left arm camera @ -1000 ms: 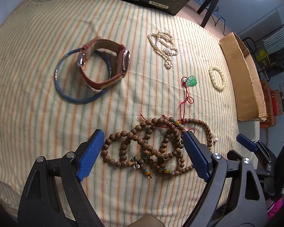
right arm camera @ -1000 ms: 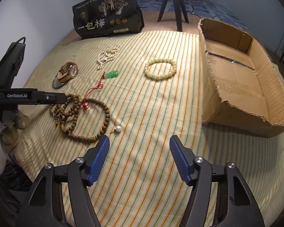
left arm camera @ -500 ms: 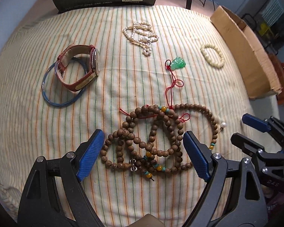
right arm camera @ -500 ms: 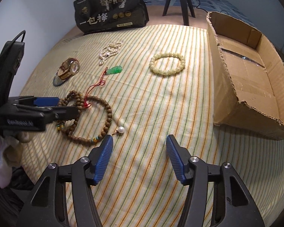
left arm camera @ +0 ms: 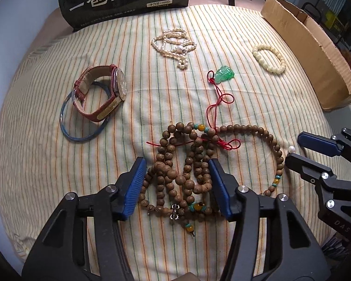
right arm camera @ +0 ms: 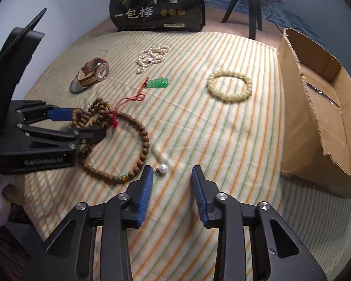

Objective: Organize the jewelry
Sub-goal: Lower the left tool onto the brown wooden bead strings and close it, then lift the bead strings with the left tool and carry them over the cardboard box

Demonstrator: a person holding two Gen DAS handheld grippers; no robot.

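1. Your brown wooden bead strand (left arm camera: 187, 164) lies looped in a heap on the striped cloth (left arm camera: 46, 164); red cord tangled through it.
2. Your green pendant (left arm camera: 224, 73), pearl strand (left arm camera: 175, 44), cream bracelet (left arm camera: 269, 57), red-strapped watch (left arm camera: 100, 91) lie apart beyond.

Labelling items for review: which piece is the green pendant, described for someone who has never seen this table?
Start at the cardboard box on the striped cloth. Beside it lies a pale bead bracelet; the green pendant lies beyond that, before the pearl necklace. It is the only carved translucent green piece, on a red cord.

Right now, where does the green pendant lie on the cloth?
In the left wrist view the green pendant lies right of centre on the striped cloth, between the pearl necklace and the cream bead bracelet, apart from both.
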